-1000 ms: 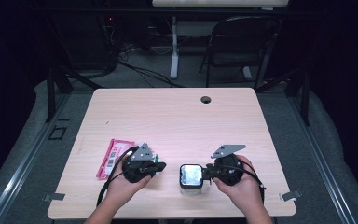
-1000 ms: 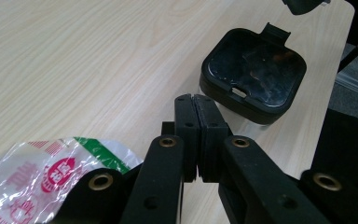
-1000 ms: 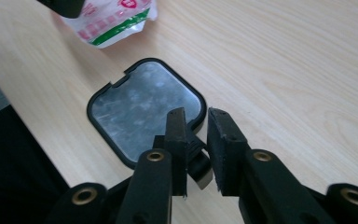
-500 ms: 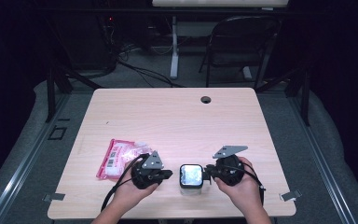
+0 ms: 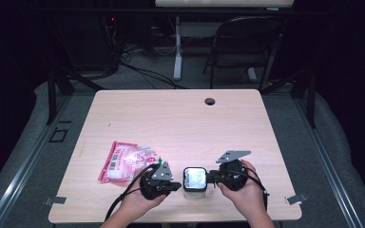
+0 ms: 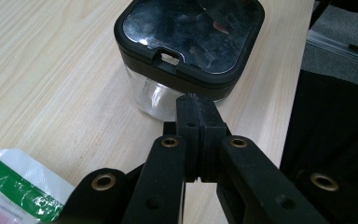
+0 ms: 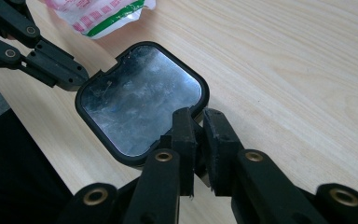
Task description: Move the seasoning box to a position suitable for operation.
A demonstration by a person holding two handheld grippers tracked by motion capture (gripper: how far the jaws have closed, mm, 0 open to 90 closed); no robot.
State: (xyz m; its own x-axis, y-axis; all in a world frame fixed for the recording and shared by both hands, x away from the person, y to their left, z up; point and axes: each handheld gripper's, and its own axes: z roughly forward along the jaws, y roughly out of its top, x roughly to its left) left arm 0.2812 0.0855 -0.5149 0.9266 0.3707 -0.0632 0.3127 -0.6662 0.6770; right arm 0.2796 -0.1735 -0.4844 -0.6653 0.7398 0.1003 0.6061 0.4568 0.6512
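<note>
From above, a clear box with a black lid (image 5: 195,179) is sitting near the table's (image 5: 180,118) front edge, between the two hands. The left gripper (image 5: 175,185) has been coming in from beside the pink packet (image 5: 126,160) and is now nosing up against the box's left side, while the right gripper (image 5: 211,177) is waiting at its right side. Looking along the left gripper (image 6: 200,112), its jaws are pressed fully together with nothing between them, tips just under the lid's latch (image 6: 169,58). Looking along the right gripper (image 7: 198,122), its jaws have been narrowing and are standing nearly closed with a thin gap, empty, tips at the lid's rim (image 7: 193,112). Both seem to be lining up to work the lid off.
</note>
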